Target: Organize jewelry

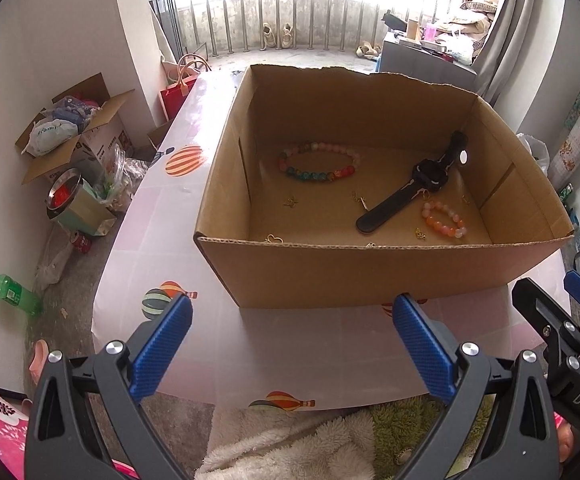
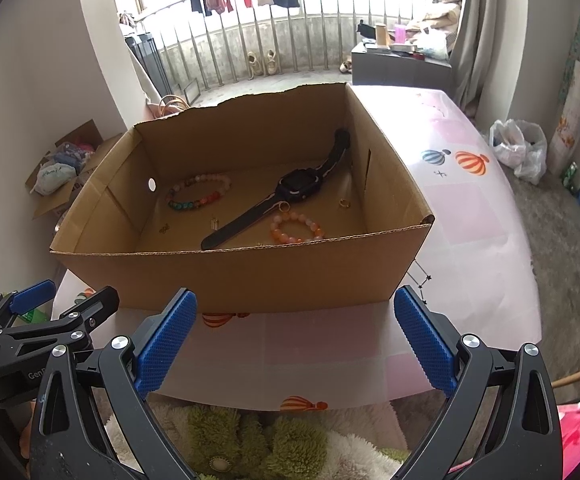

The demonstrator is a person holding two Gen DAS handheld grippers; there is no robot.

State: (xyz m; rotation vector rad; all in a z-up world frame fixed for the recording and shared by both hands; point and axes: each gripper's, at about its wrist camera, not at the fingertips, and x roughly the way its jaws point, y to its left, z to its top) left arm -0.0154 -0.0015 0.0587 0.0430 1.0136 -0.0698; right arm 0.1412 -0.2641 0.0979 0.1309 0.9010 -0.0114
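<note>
Corrugated cardboard box (image 1: pixel 310 272) holds round-beaded bracelets (image 1: pixel 318 164), black watch (image 1: pixel 414 184); both ribbed-pad tongs (image 1: pixel 292 344) (image 2: pixel 296 344) apart.

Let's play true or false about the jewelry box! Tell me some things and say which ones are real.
1. The black watch lies inside the cardboard box. True.
2. The left gripper is holding a bracelet. False: its fingers are spread wide and hold nothing.
3. The colorful bead bracelet lies farther back in the box than the small orange and pink bracelet. True.
4. The box stands on the floor. False: it stands on the table, on a cloth with hot-air balloons.
5. The right gripper is open and outside the box, in front of its near wall. True.
6. The watch is red. False: it is black.
</note>
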